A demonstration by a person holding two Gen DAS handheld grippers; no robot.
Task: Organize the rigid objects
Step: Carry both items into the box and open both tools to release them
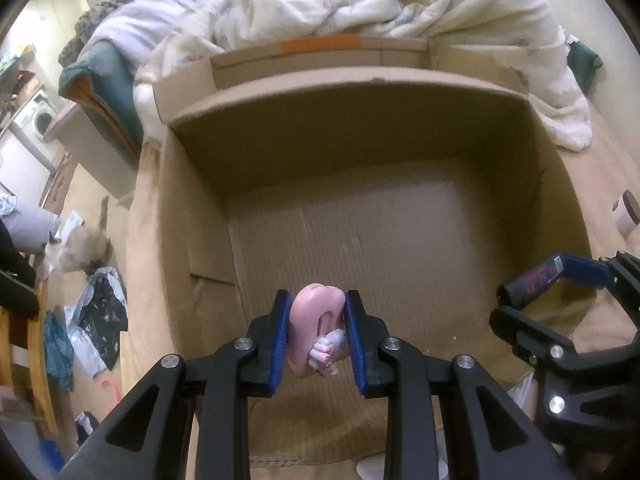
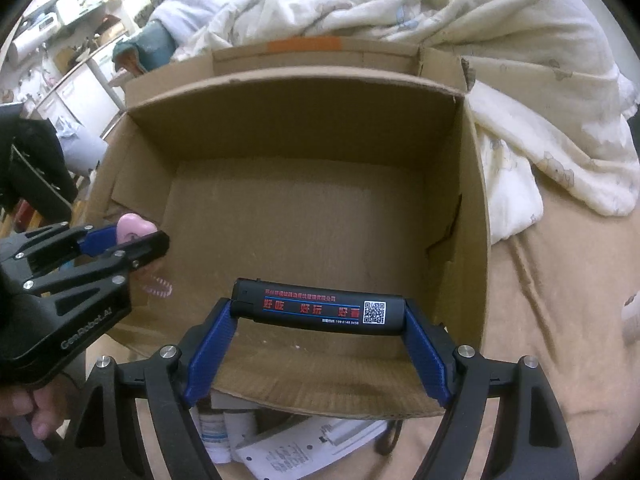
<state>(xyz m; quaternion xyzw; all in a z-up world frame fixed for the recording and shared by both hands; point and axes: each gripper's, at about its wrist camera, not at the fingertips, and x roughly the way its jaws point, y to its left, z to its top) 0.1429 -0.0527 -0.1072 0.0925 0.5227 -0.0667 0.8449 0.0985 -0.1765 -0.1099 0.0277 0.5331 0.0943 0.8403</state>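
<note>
An open cardboard box (image 1: 256, 104) stands on the bed, its floor bare; it also shows in the right wrist view (image 2: 476, 208). My left gripper (image 1: 317, 340) is shut on a pink toy figure (image 1: 308, 320) and holds it over the box's near left part; it shows in the right wrist view (image 2: 132, 240) with the pink toy (image 2: 134, 229) at its tips. My right gripper (image 2: 320, 312) is shut endwise on a black lighter (image 2: 320, 308) with red print, held over the box's near edge. It shows at the right of the left wrist view (image 1: 532, 284).
A rumpled white duvet (image 2: 520, 80) lies behind and right of the box. A tan sheet (image 2: 560, 300) covers the bed. Papers and packets (image 2: 280, 436) lie below the box's near edge. A small jar (image 1: 626, 214) stands to the right. Clutter and bags (image 1: 92, 312) cover the floor at left.
</note>
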